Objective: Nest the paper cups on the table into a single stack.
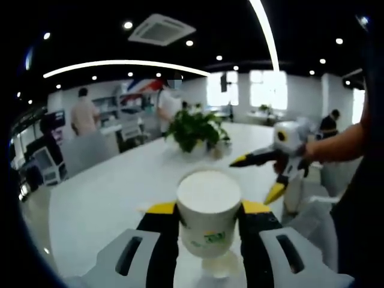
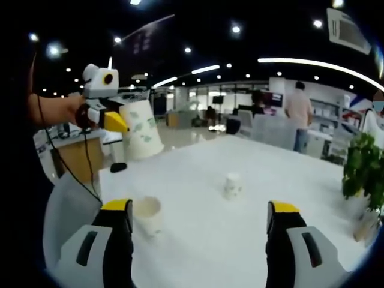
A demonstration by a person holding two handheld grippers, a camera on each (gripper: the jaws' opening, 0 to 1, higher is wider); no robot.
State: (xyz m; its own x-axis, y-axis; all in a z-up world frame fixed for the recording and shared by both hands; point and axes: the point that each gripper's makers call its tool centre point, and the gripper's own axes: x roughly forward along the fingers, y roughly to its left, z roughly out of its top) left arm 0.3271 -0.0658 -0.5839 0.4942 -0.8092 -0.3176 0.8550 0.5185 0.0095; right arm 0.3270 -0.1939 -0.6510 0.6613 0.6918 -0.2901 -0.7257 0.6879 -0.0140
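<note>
My left gripper (image 1: 209,211) is shut on a white paper cup with green print (image 1: 209,219), held upright above the white table (image 1: 108,198). In the right gripper view the same cup (image 2: 143,131) hangs tilted at the upper left, pinched by the left gripper (image 2: 120,124). My right gripper (image 2: 199,210) stands open and wide, with nothing between its jaws. On the table ahead of it, one paper cup (image 2: 147,216) sits close to its left jaw and a smaller-looking cup (image 2: 232,186) stands farther off. The right gripper (image 1: 257,177) also appears open, to the right of the held cup.
A potted green plant (image 1: 195,129) stands mid-table and shows again as the plant (image 2: 363,168) at the right edge. A small black object (image 2: 118,167) lies near the table's corner. People stand among desks and chairs in the background. A person's arm (image 1: 336,147) holds the right gripper.
</note>
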